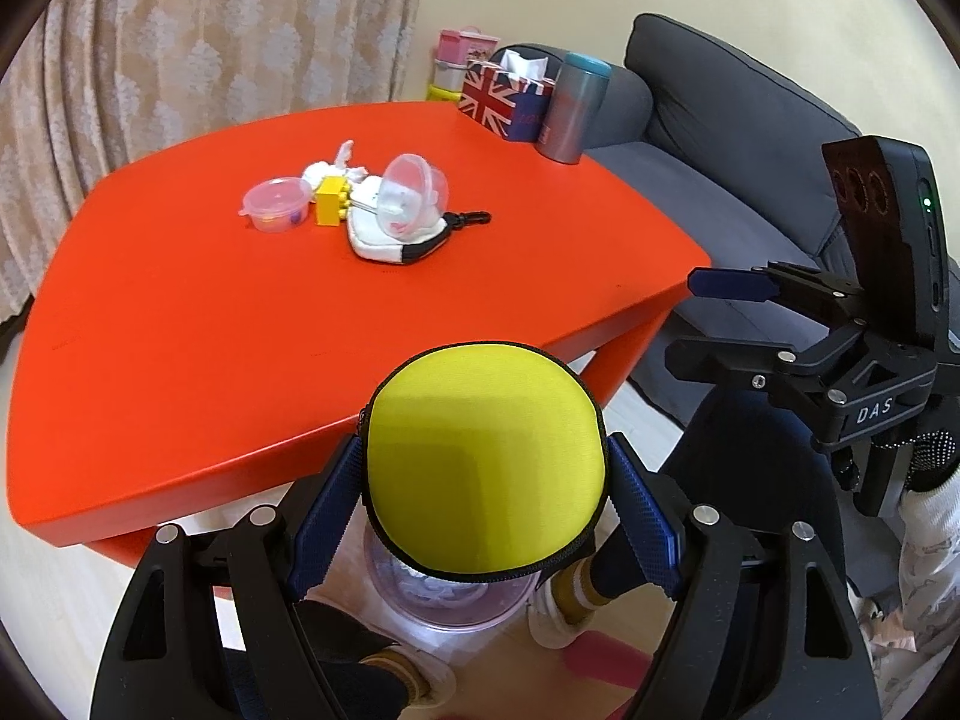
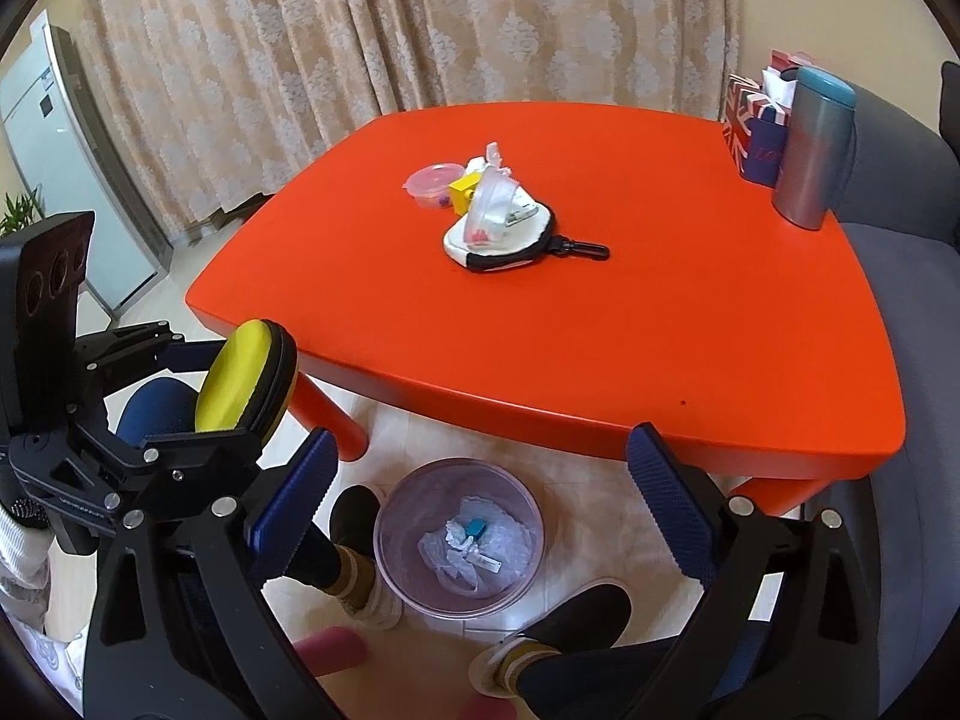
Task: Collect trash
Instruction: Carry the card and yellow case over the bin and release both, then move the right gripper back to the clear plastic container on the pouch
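Note:
My left gripper (image 1: pixel 486 498) is shut on a round yellow zip case (image 1: pixel 486 462) and holds it in the air over a clear trash bin (image 1: pixel 450 600) on the floor by the table's near edge. The case also shows in the right wrist view (image 2: pixel 240 378). My right gripper (image 2: pixel 480 516) is open and empty, above the trash bin (image 2: pixel 459 546), which holds crumpled plastic and a small blue piece. On the red table (image 2: pixel 540 324) lie a clear plastic cup (image 2: pixel 492 204), a white pouch (image 2: pixel 498 240), a yellow block (image 2: pixel 465 192), crumpled white wrappers (image 1: pixel 330 171) and a small lidded tub (image 2: pixel 432 183).
A Union Jack tissue box (image 1: pixel 504 99) and a grey tumbler (image 1: pixel 573 108) stand at the table's far right corner. A grey sofa (image 1: pixel 750 180) runs along the right. Curtains hang behind. The person's feet (image 2: pixel 360 564) flank the bin.

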`<state>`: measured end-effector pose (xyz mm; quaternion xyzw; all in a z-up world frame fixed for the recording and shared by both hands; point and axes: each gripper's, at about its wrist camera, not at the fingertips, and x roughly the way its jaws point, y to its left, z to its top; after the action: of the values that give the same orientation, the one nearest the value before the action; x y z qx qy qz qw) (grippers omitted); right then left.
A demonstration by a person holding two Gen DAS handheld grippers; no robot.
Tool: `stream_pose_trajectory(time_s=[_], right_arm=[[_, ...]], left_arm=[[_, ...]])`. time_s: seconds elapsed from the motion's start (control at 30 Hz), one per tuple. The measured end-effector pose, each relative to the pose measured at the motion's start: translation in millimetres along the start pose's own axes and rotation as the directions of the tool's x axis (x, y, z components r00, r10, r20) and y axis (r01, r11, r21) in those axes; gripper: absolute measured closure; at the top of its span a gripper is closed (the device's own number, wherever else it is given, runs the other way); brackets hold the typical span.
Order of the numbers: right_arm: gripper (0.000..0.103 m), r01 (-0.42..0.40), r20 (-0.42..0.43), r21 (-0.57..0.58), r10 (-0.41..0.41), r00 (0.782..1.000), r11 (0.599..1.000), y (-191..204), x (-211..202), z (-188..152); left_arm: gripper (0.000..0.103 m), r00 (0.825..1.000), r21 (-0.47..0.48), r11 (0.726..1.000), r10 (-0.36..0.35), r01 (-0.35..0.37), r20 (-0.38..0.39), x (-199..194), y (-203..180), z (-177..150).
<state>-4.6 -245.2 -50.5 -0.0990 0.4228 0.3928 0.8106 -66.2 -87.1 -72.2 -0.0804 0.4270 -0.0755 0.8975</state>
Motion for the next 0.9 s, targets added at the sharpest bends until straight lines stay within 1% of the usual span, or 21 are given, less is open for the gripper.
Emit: stream_pose_trajectory(time_s=[0.07, 0.13, 0.2, 0.57, 0.9], right_arm=[[0.007, 0.001, 0.001, 0.004, -0.001, 1.000, 1.000, -1, -1, 0], [0.007, 0.003, 0.002, 0.003, -0.003, 1.000, 1.000, -1, -1, 0], [0.007, 0.003, 0.003, 0.003, -0.003, 1.000, 1.000, -1, -2, 0], [0.007, -0.001, 0.002, -0.002, 0.001, 1.000, 1.000, 1, -1, 0], [0.007, -0.009, 0.006, -0.009, 0.009, 1.000, 1.000, 6, 0, 8]], left_arm=[[0.011, 1.000, -0.006, 1.000, -0.001, 0.001, 0.013, 0, 0, 1], [0.011, 1.000, -0.016, 1.000, -0.001, 0.001, 0.023, -1, 1, 2], [0.008, 1.000, -0.021, 1.000, 0.005, -0.004, 0.029, -1, 2, 4], [0.007, 0.998, -0.048, 0.998, 0.044, -0.042, 0.039, -8, 13, 2], [0.007, 0.997, -0.074, 0.996, 0.061, -0.057, 0.052, -18, 22, 5]])
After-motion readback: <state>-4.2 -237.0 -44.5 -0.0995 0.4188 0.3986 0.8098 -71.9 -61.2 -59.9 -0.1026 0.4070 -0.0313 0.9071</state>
